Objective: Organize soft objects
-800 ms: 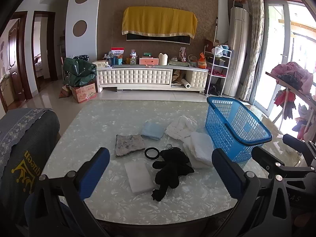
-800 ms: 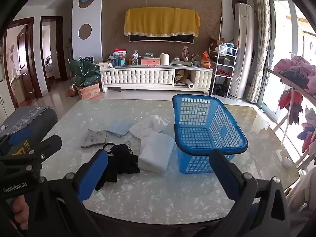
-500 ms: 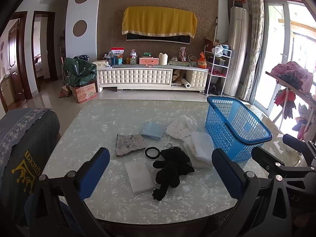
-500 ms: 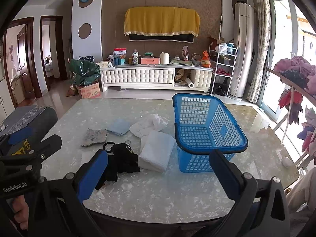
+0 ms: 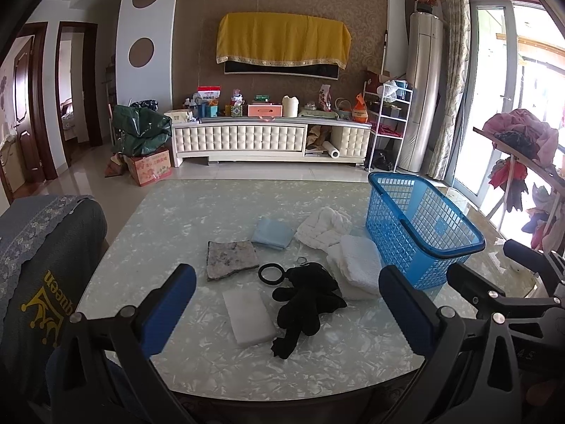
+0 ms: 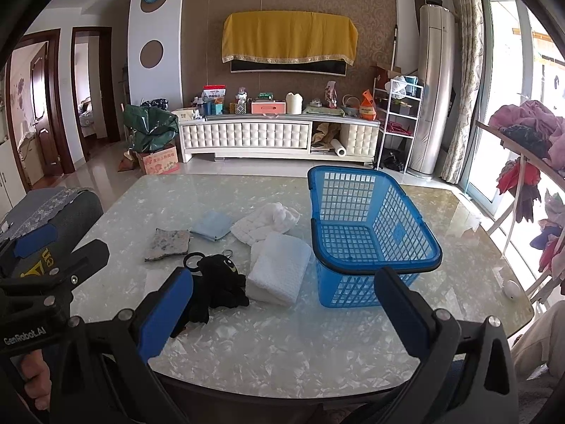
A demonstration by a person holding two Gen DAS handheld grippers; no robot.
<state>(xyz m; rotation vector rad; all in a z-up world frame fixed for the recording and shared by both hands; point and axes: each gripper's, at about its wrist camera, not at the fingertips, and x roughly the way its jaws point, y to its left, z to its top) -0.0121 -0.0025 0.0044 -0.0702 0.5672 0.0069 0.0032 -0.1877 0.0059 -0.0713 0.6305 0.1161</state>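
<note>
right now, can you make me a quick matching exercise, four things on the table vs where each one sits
Things:
1. blue basket
2. black plush toy
3. grey stone-look pad
4. light blue cloth

Places:
A. farthest left of the soft items
B. right side of the table, empty
C. beside the flat white sponge, nearest the camera
D. just behind the grey pad, left of the crumpled white towel

Pairs: 1-B, 2-C, 3-A, 4-D

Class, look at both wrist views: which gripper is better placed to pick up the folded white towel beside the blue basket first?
Probably the right gripper. Its open jaws frame the folded white towel and blue basket ahead. The left gripper, also open, faces the black plush toy instead.
</note>
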